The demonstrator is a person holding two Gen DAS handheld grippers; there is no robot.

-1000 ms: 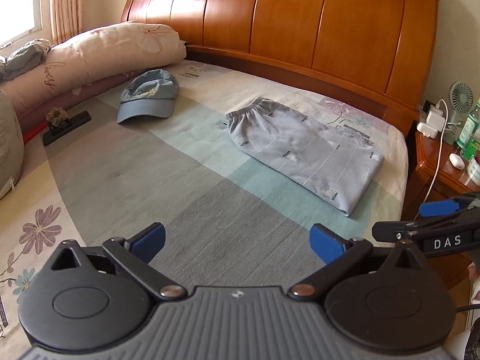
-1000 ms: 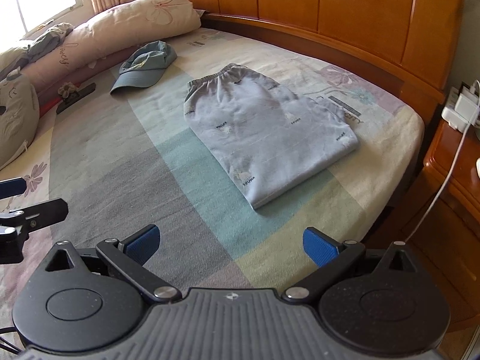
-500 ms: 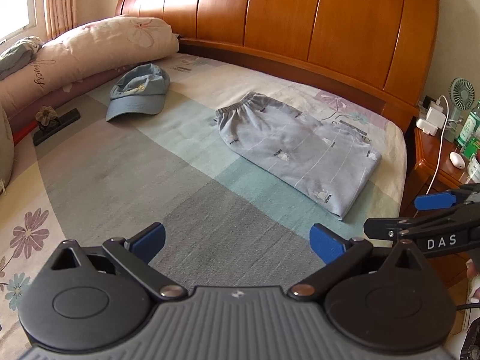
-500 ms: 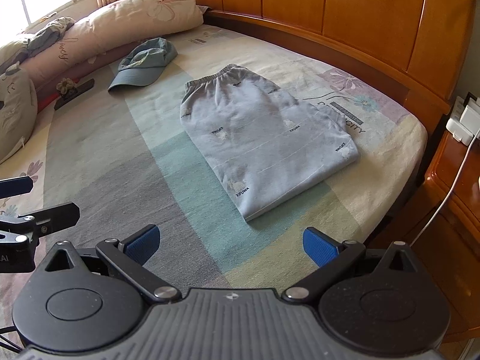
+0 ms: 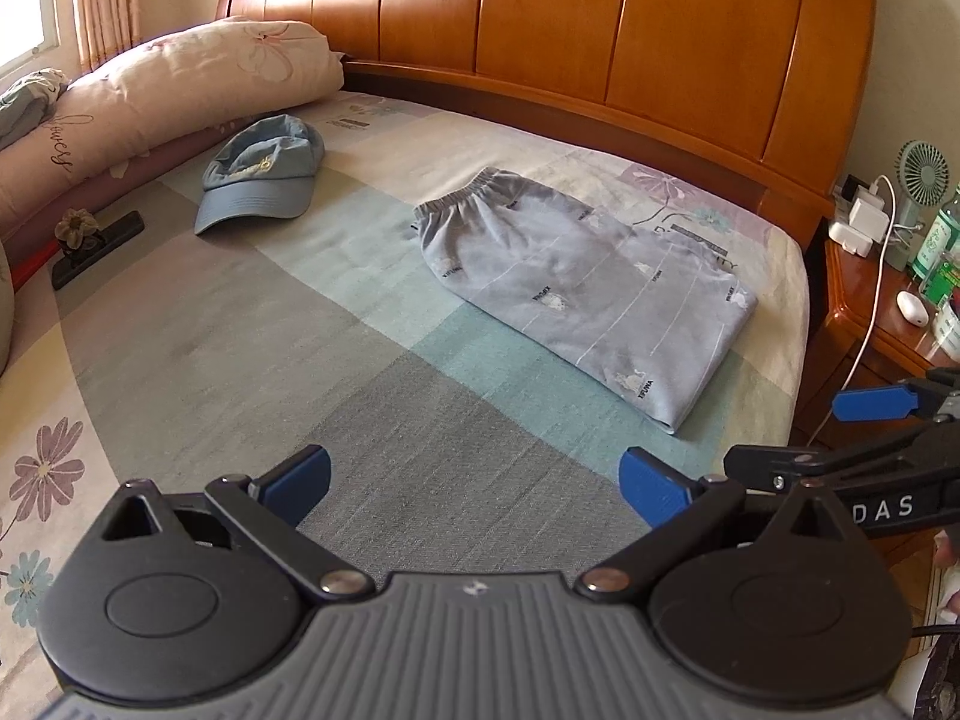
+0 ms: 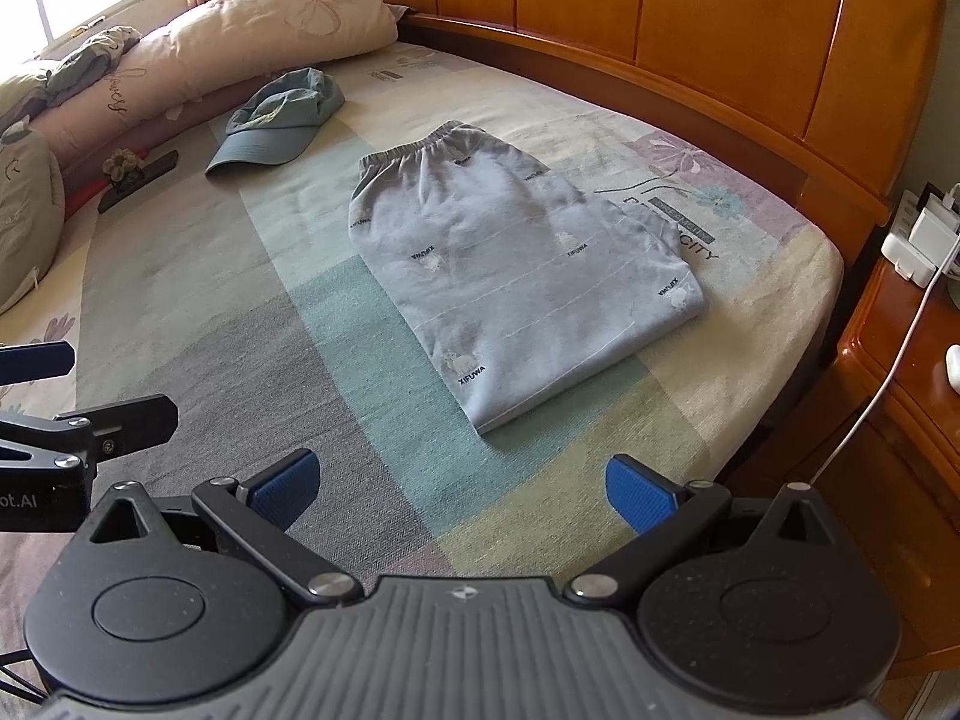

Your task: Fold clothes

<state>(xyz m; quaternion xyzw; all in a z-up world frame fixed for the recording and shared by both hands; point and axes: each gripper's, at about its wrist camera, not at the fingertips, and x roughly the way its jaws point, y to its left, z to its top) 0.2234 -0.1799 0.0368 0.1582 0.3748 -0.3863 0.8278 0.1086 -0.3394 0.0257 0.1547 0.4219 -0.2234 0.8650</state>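
Grey-blue folded pants (image 6: 516, 276) lie flat mid-frame on patchwork bedspread (image 6: 198, 324), waistband toward wooden headboard (image 6: 660, 18). No containers in sight. Left to right in right wrist view: rolled floral quilt (image 6: 240, 42) upper left, blue cap (image 6: 282, 114) beside it, pants centre, nightstand (image 6: 900, 372) with white charger (image 6: 924, 234) at right edge. My left gripper (image 5: 474, 483) spread wide, empty, over bedspread. My right gripper (image 6: 459, 483) likewise wide apart, holding nothing, short of pants' near corner.
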